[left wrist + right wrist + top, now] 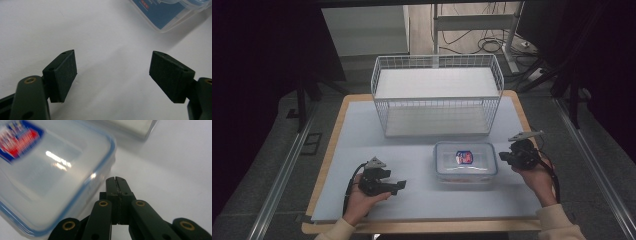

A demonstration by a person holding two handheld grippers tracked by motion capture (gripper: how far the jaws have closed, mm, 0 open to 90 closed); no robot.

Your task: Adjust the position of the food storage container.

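A clear plastic food container [466,161] with a blue-edged lid and a red and blue label lies flat on the surface [362,130], a little right of centre in the lower half of the high view. In the right gripper view it takes up the left and upper left of the frame [50,177]; in the left gripper view only a corner of it shows at the upper right [170,12].

The right tool [503,158] sits just beside the container's right edge in the high view, held by the person's right hand [539,181] at the lower right. Its jaws are pressed flat together with nothing between them, and in the right gripper view their tips [117,180] stand close to the container's rim; I cannot tell if they touch it.

The left tool [398,185] lies at the lower left of the high view, held in the left hand [362,200], well apart from the container. In the left gripper view [112,72] its jaws are spread wide over bare white surface, gripping nothing.

Behind the container, toward the top centre of the high view, stands a white wire basket [437,62].
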